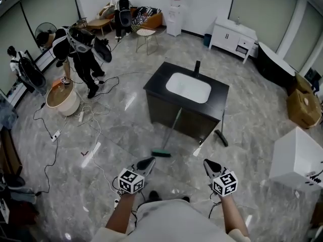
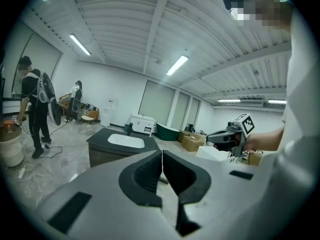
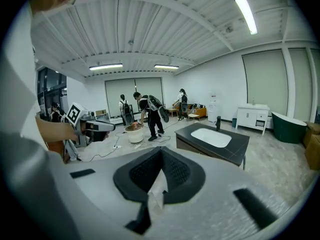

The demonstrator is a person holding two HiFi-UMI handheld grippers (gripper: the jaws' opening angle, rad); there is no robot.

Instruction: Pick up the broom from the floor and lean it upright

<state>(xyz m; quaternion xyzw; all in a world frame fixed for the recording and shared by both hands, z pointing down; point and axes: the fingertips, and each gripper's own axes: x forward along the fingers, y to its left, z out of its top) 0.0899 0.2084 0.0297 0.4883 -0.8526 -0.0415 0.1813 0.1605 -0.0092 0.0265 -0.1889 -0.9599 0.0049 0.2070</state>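
Note:
The broom (image 1: 174, 126) stands tilted: its green head (image 1: 161, 154) rests on the floor and its thin handle leans up against the front of the black sink cabinet (image 1: 156, 84). My left gripper (image 1: 151, 161) is held near the floor just left of the broom head, jaws shut and empty. My right gripper (image 1: 207, 163) is level with it on the right, also shut and empty. In the left gripper view the left gripper (image 2: 161, 156) has its pads together, and the right gripper (image 2: 215, 136) shows beyond. In the right gripper view the right gripper (image 3: 161, 154) holds nothing.
A dark long-handled tool (image 1: 220, 136) lies by the cabinet's right front corner. Cables (image 1: 91, 122) trail over the floor at left, near a round tub (image 1: 61, 99) and several people. A white box (image 1: 295, 158) and a cardboard box (image 1: 303, 107) stand at right.

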